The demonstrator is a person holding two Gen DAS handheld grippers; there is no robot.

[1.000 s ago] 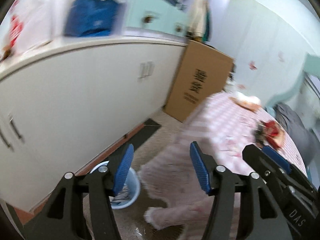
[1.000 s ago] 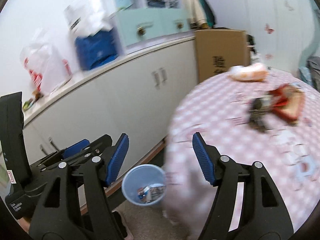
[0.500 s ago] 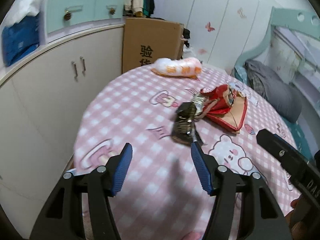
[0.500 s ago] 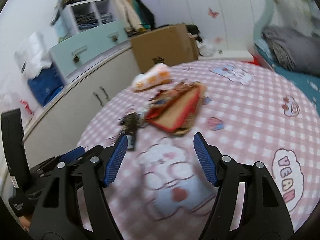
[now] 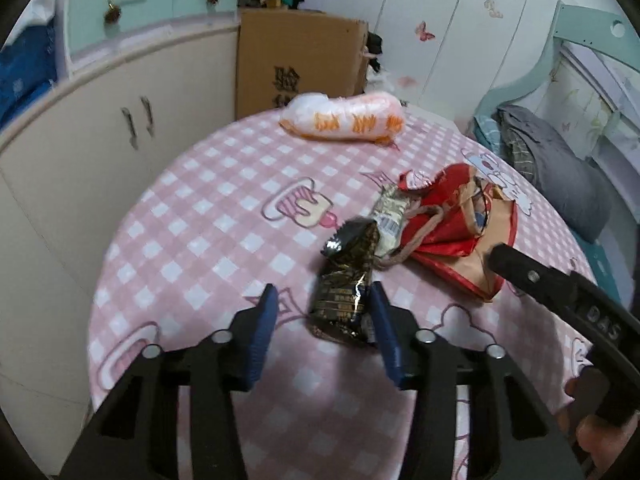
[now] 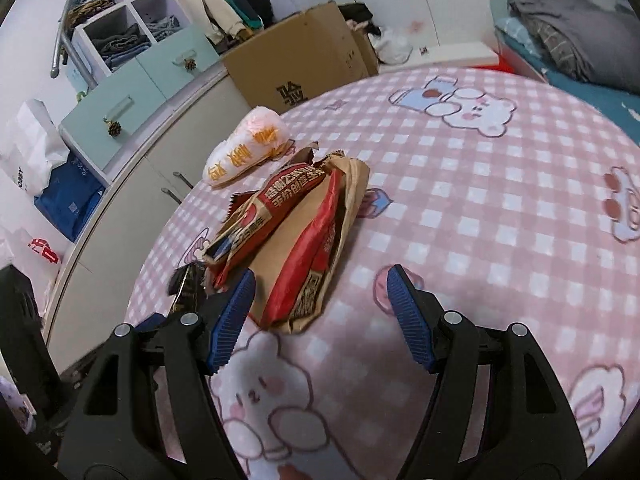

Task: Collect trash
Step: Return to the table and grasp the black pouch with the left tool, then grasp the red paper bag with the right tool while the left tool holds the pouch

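Now, through the left wrist view, we hold the left gripper (image 5: 322, 302) spread around the crinkled dark foil wrapper (image 5: 347, 286) on the pink checked tablecloth (image 5: 208, 216), far of it a white-and-orange plastic bag (image 5: 344, 122).

Through the right wrist view, our right gripper (image 6: 320, 290) gapes around the near end of the red-and-brown paper bag (image 6: 304, 240).
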